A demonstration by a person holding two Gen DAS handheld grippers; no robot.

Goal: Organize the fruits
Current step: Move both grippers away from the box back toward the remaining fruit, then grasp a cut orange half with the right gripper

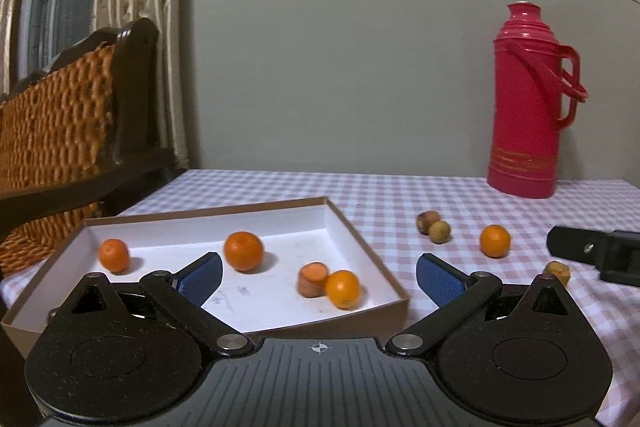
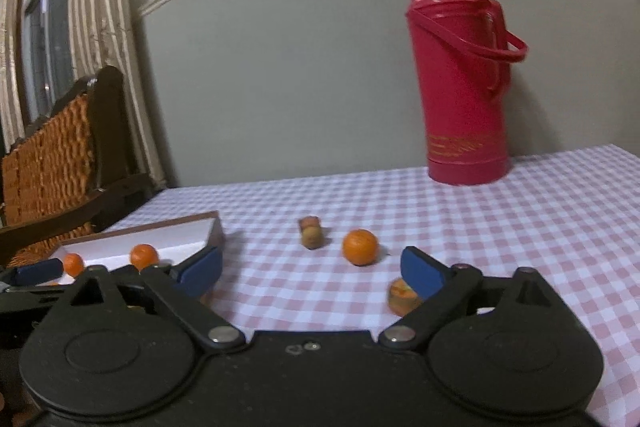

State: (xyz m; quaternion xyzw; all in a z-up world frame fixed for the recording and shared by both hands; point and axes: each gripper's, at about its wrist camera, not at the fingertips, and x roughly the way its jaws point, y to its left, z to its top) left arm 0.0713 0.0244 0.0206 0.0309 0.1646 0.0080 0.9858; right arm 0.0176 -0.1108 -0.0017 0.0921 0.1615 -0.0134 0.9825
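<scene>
Left wrist view: left gripper (image 1: 319,277) spread wide, nothing between its blue pads, hanging over the near edge of a shallow box (image 1: 352,231) on the checked tablecloth (image 1: 400,195). Inside the box: three oranges (image 1: 243,251) and a carrot piece (image 1: 312,279) touching the nearest orange. Right of the box, loose on the cloth: an orange (image 1: 495,241) and two brownish fruits (image 1: 439,231) touching. Red flask (image 1: 528,99) upright at the back. Right gripper (image 2: 311,273) also released, holding nothing; a carrot stub (image 2: 401,297) lies just beside its right finger.
</scene>
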